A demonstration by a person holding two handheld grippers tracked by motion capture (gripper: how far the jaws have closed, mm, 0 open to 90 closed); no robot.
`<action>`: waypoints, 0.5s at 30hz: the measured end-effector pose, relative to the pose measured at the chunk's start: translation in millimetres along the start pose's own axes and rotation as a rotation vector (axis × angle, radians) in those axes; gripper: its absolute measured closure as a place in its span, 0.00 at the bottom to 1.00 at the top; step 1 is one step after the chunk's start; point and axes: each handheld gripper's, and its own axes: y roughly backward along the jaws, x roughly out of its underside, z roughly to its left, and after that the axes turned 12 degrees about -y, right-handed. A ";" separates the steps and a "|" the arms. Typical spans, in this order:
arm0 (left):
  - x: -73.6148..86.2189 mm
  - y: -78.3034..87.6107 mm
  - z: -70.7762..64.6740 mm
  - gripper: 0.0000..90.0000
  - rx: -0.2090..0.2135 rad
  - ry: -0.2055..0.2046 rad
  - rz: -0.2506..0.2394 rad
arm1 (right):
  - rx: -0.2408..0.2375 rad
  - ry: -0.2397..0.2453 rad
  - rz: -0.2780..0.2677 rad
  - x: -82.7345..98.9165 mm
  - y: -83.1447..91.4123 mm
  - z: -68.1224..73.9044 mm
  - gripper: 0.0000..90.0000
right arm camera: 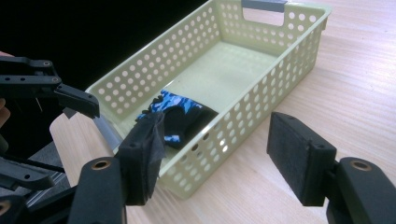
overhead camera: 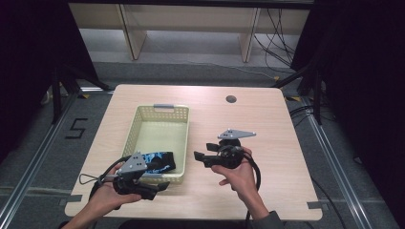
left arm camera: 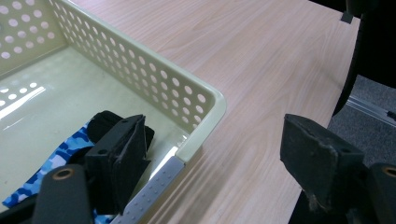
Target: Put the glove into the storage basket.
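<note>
Blue camouflage glove [right arm camera: 180, 116], with black palm and cuff, lies crumpled at the near end of my pale yellow perforated basket [overhead camera: 143, 125], likely dropped there for sorting. My left gripper [overhead camera: 152, 190] hangs wide open and empty over the basket's near corner. My right gripper [overhead camera: 199, 157], also agape and empty, hovers beside the basket over the wooden table [overhead camera: 267, 124].

Black 2-jaw left gripper [overhead camera: 160, 187] topped with grey 3-cornered plate, black cable looped at left. Matching black right gripper [overhead camera: 197, 156], same grey plate, black cable curving near right. Worn, frayed black foam pads [right arm camera: 299, 158], brass-coloured pivot rivets. Grey sleeve cuff [overhead camera: 270, 220] near right.
</note>
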 end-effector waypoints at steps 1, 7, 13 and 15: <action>0.7 -1.3 -1.1 0.25 -0.002 0.004 -0.011 | -0.001 0.001 -0.002 1.8 0.6 -0.3 0.42; 4.3 -5.5 -5.2 0.25 0.012 0.011 -0.008 | 0.000 0.031 -0.001 11.6 6.1 -2.1 0.41; 7.1 -7.2 -14.7 0.24 0.040 0.022 -0.029 | -0.004 0.017 -0.034 25.8 11.9 -5.3 0.39; 7.8 -7.7 -16.3 0.24 0.044 0.018 -0.025 | 0.004 0.022 -0.027 27.7 12.1 -6.6 0.39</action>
